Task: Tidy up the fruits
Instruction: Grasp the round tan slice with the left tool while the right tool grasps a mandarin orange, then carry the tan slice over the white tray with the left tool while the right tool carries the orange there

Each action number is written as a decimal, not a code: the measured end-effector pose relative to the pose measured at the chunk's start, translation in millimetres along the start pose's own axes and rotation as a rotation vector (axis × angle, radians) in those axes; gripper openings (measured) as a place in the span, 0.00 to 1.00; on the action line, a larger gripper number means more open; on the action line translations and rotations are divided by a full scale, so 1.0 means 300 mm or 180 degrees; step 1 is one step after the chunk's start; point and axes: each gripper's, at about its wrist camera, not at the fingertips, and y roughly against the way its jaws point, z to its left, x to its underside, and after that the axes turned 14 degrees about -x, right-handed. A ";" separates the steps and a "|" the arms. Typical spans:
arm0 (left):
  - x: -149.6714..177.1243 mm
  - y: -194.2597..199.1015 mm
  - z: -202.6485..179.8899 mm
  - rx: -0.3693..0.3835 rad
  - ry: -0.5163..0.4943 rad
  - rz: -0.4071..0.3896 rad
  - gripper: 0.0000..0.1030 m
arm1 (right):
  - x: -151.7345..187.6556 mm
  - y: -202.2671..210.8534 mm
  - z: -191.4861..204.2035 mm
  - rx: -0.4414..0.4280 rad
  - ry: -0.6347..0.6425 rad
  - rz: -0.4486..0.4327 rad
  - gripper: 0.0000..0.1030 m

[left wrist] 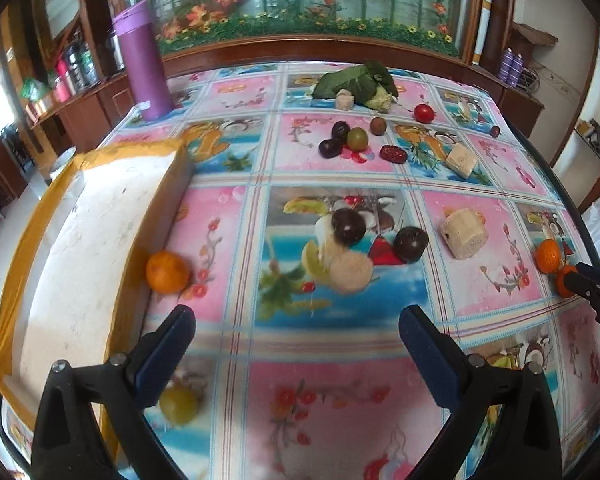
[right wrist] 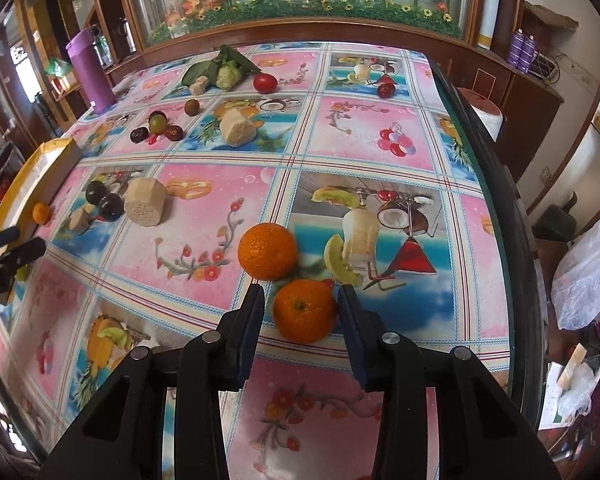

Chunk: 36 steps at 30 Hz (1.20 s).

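Observation:
An orange mandarin (right wrist: 304, 312) lies on the tablecloth between the pads of my right gripper (right wrist: 301, 294). The pads stand close to its sides, with a thin gap on the left, so the gripper is open. A second mandarin (right wrist: 268, 251) sits just beyond it. My left gripper (left wrist: 296, 322) hangs wide open over the cloth with nothing between its fingers. A third mandarin (left wrist: 167, 272) rests against the side of the white tray with yellow taped edges (left wrist: 80, 260). A yellow-green fruit (left wrist: 178, 404) lies by the left finger. Two dark plums (left wrist: 380, 236) sit further ahead.
Pale foam-like blocks (left wrist: 464, 234), dates and grapes (left wrist: 346, 140), a red tomato (left wrist: 424, 113) and leafy greens (left wrist: 354, 82) are scattered over the far cloth. A purple bottle (left wrist: 142, 60) stands at the back left. The table's right edge (right wrist: 496, 240) drops beside my right gripper.

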 end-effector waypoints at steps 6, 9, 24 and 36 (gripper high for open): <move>-0.059 -0.066 -0.089 0.0159 -0.0260 0.0095 0.83 | 0.003 -0.014 -0.003 0.0061 0.0053 0.0049 0.37; -0.068 -0.117 -0.105 0.0230 -0.0233 0.0275 0.59 | 0.006 -0.020 -0.009 0.0087 0.0074 0.0065 0.37; -0.021 -0.018 -0.113 0.0404 -0.0156 0.0159 0.31 | 0.018 0.017 -0.001 -0.0076 0.0140 -0.0128 0.34; 0.056 0.128 -0.074 0.0596 0.0028 0.0095 0.31 | 0.054 0.072 0.060 -0.0010 0.0443 -0.0187 0.35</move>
